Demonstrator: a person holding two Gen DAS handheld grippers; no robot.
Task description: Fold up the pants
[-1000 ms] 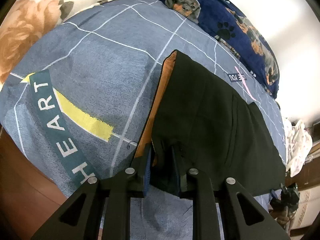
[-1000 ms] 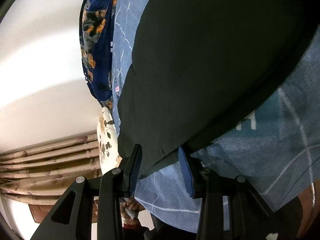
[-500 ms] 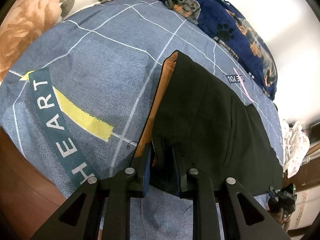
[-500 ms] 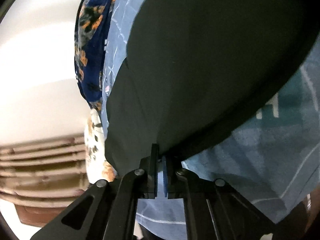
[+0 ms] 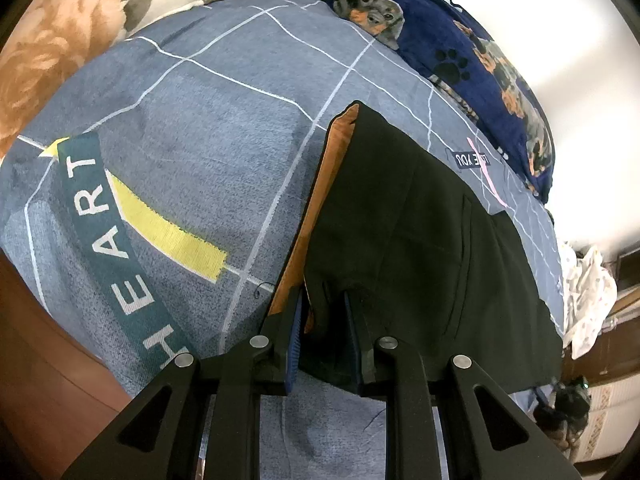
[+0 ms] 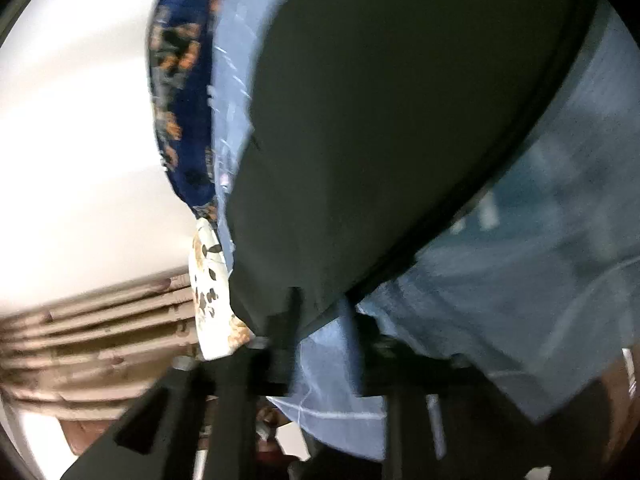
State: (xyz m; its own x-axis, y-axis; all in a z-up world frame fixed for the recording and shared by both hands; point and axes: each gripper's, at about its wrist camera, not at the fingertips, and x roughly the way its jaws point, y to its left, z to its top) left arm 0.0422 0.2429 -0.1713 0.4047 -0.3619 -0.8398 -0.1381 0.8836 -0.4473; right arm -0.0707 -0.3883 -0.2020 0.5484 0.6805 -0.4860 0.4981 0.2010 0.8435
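Dark pants [image 5: 420,240] with an orange inner lining [image 5: 320,208] lie across the blue-grey bed sheet [image 5: 200,120]. My left gripper [image 5: 324,320] is shut on the near edge of the pants, with bunched fabric pinched between its blue pads. In the blurred right wrist view the pants [image 6: 400,120] fill the upper middle. My right gripper [image 6: 326,320] sits at their near corner with its jaws opening. The dark hem lies just at the fingertips, and mostly sheet shows in the gap; the pads do not press on the cloth.
A navy dog-print blanket [image 5: 480,48] runs along the far side of the bed by the white wall. A floral pillow [image 5: 48,60] lies top left and a white cloth [image 5: 584,280] at the right. The wooden bed frame [image 5: 40,360] borders the near left.
The right gripper's jaws closed at the pants' edge half a second ago and now stand apart again; its view has shifted and blurred. The left gripper has kept still with its grip.
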